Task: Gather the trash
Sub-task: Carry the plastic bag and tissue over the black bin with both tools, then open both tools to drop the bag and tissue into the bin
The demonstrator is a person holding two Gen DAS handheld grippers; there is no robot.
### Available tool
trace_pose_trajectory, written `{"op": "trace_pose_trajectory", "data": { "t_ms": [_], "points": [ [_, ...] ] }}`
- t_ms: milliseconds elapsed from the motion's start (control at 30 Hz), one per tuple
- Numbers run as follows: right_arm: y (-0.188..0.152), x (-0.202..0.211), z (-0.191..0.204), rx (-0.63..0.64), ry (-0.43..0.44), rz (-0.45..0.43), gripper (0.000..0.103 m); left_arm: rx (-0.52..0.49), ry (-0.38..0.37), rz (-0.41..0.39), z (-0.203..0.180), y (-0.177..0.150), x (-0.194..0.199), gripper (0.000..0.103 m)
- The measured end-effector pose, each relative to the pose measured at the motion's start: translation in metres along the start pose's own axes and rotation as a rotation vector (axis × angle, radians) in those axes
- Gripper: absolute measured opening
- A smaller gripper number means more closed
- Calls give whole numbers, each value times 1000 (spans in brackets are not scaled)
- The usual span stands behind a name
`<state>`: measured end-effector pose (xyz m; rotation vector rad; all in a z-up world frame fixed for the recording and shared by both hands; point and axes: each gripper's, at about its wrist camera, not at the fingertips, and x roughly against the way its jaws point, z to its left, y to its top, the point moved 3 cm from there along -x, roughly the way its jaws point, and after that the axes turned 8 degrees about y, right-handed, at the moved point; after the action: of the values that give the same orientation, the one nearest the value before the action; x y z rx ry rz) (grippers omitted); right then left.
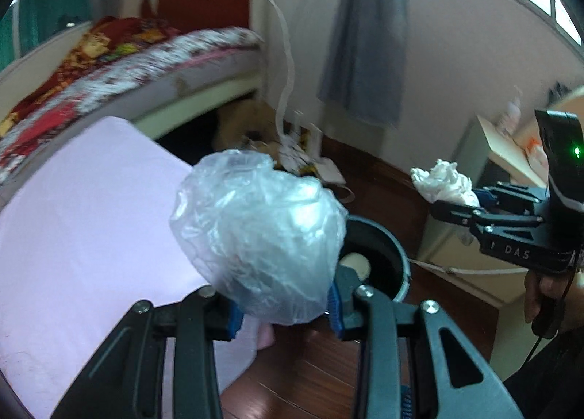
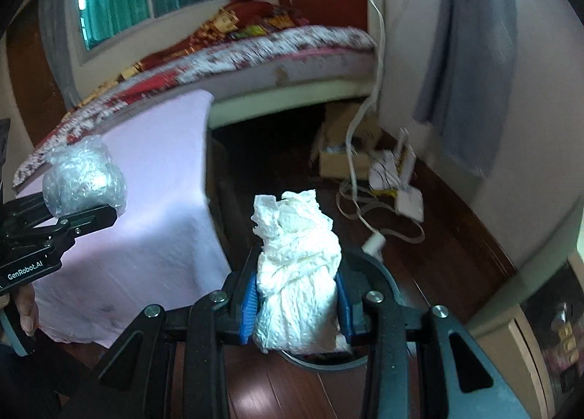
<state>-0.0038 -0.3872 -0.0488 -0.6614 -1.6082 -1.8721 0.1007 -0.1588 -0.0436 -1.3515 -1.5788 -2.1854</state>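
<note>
While I watch both wrist feeds, my left gripper [image 1: 283, 304] has its jaws closed part-way on a crumpled clear plastic bag [image 1: 255, 233], the blue pads [image 1: 335, 304] pressing into the lower end of the wad so that most of it bulges above and ahead of the fingers. From the right wrist view the same bag [image 2: 84, 178] shows as a shiny ball at the tip of the left gripper [image 2: 87, 212], held over the edge of the pale pink cloth-covered table [image 2: 146, 200].

My right gripper [image 2: 295, 304] has its jaws pinched in on a crumpled white paper tissue [image 2: 297, 265], which stands upright between the blue pads [image 2: 248, 304] and rises well above them. In the left view that tissue [image 1: 443, 181] sticks out from the tip of the right gripper [image 1: 452, 209], off to the side and well apart from the bag.

Below and just behind the bag sits a round dark trash bin with a grey rim [image 1: 387, 258] on the reddish-brown wooden floor [image 1: 306, 364], with a pale round object [image 1: 356, 264] lying inside it. In the right view the bin's rim [image 2: 379, 273] curves out from directly beneath the tissue.

Behind all this is a bed with a red patterned blanket [image 2: 226, 39], and white cables and small boxes [image 2: 383, 178] lie on the floor by the wall.
</note>
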Motion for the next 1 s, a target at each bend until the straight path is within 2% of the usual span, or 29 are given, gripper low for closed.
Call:
{"op": "trace_pose_trajectory", "data": {
  "t_ms": [233,333,433,500,700,800,833,867,900,933,967,1000],
  "points": [
    [-39,-7,-50,-48,-37,69,38,-49,-82,105,-47,-14,-43,37],
    [-53,-24,-64,-38,-45,124,38,-52,-111,171,-60,-22,-71,37],
    [-67,-59,-80,-32,-30,200,38,-41,-166,270,-74,-32,-109,37],
    [-77,-82,-87,-17,-13,248,38,-55,-170,309,-83,-39,-129,37],
    [-88,-139,-96,51,41,339,38,-18,-179,385,-93,-47,-176,38],
    [-94,-159,-98,82,55,374,39,-13,-196,410,-96,-49,-187,43],
    [-97,-165,-98,91,66,389,39,-7,-194,414,-96,-50,-190,61],
    [-100,-170,-96,116,57,399,41,2,-179,420,-95,-50,-191,74],
    [-103,-174,-96,150,13,401,55,18,-150,403,-91,-50,-189,94],
    [-105,-175,-97,167,-18,396,86,31,-121,381,-87,-50,-185,102],
    [-108,-173,-99,176,-37,382,98,40,-102,369,-85,-51,-181,102],
    [-111,-171,-101,175,-52,385,103,46,-83,367,-82,-52,-175,102]
  ]
}}
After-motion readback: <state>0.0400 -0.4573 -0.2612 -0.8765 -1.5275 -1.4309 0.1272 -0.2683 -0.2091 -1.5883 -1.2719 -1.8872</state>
